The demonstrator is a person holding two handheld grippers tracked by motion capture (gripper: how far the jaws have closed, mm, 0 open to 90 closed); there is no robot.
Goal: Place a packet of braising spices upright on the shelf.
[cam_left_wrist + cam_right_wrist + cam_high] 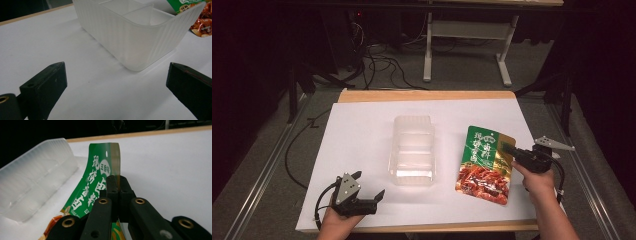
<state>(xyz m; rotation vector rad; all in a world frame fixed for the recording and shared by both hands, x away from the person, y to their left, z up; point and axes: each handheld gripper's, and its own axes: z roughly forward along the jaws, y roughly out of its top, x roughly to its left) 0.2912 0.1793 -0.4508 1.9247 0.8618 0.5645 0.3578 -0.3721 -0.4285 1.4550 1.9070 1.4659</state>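
The right gripper [508, 148] was clamped on the right edge of a green snack packet [484, 165] — its jaws pressed together over the foil, the upper corner curling up from the white table [362, 130]. The packet lay just to the right of a clear plastic box [413, 149], which stood near the table's middle. The left gripper [369, 186] hovered near the front edge, jaws spread wide and holding nothing — pointed toward the box's near corner.
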